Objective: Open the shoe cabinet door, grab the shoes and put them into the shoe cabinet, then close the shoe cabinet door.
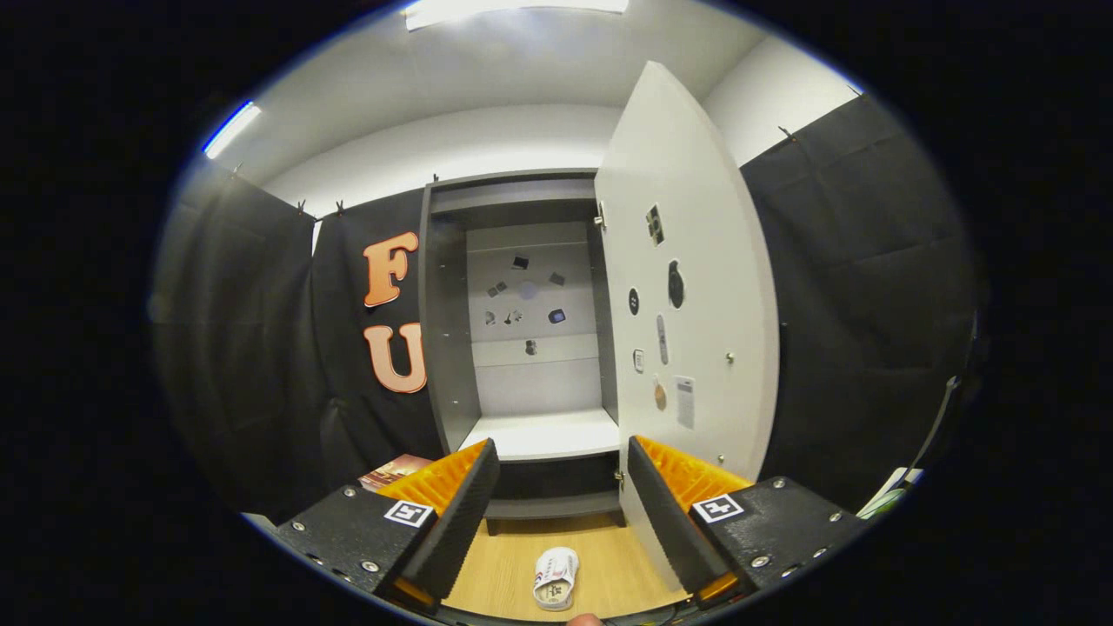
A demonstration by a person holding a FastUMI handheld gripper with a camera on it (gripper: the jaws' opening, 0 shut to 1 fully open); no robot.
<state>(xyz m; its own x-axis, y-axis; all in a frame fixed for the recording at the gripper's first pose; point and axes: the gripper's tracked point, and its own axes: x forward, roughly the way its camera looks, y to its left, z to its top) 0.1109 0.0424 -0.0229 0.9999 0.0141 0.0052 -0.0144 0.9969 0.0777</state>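
gripper fingers spread wide apart, gripping nothing. shoe lies on the wooden floor at six o'clock, low between the fingers. shoe cabinet stands beyond at twelve o'clock, its door swung open toward two o'clock.

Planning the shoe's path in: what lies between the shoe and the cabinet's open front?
In the gripper view, bare wooden floor between shoe and cabinet; gripper open above.
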